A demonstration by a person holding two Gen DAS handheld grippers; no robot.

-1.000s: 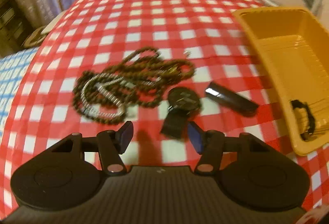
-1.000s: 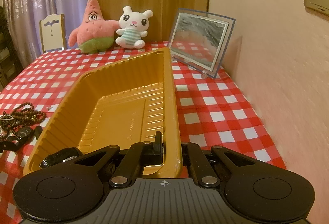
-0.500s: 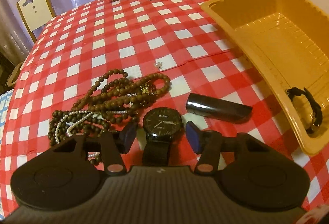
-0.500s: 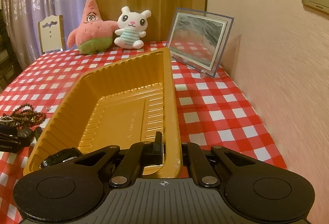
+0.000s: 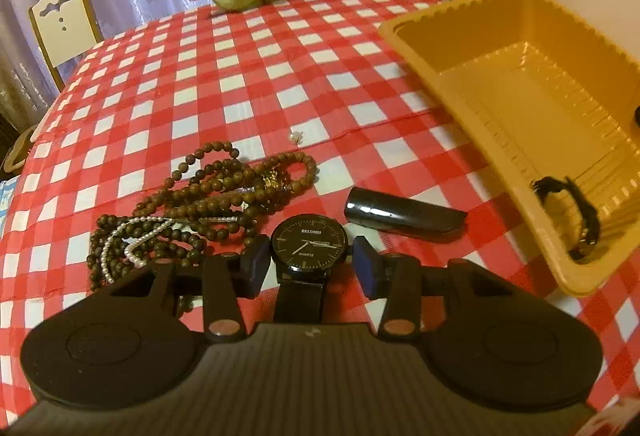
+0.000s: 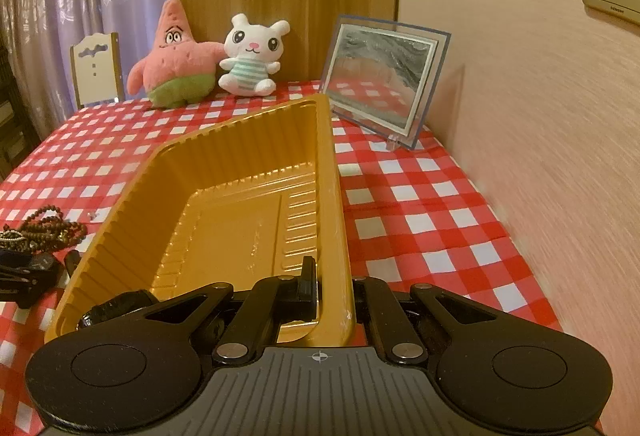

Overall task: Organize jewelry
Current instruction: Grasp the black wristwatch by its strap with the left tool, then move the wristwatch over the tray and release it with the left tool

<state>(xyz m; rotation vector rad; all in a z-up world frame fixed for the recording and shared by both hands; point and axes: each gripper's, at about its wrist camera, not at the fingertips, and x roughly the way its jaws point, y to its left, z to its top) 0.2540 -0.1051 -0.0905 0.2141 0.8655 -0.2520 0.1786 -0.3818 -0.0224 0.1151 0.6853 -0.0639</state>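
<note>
A black wristwatch lies face up on the checked cloth, between the two open fingers of my left gripper. A pile of brown bead necklaces with a white pearl strand lies to its left. A black tube lies to its right. A small earring sits farther back. The yellow tray stands on the right and holds a black bracelet. My right gripper is shut on the tray's near right rim.
A pink starfish plush and a white bunny plush sit at the table's back. A framed picture leans by the right wall. A small white chair stands beyond the table's left edge.
My left gripper has lowered and moved forward, so the watch now sits between its open fingers. The right gripper has stayed on the tray rim.
</note>
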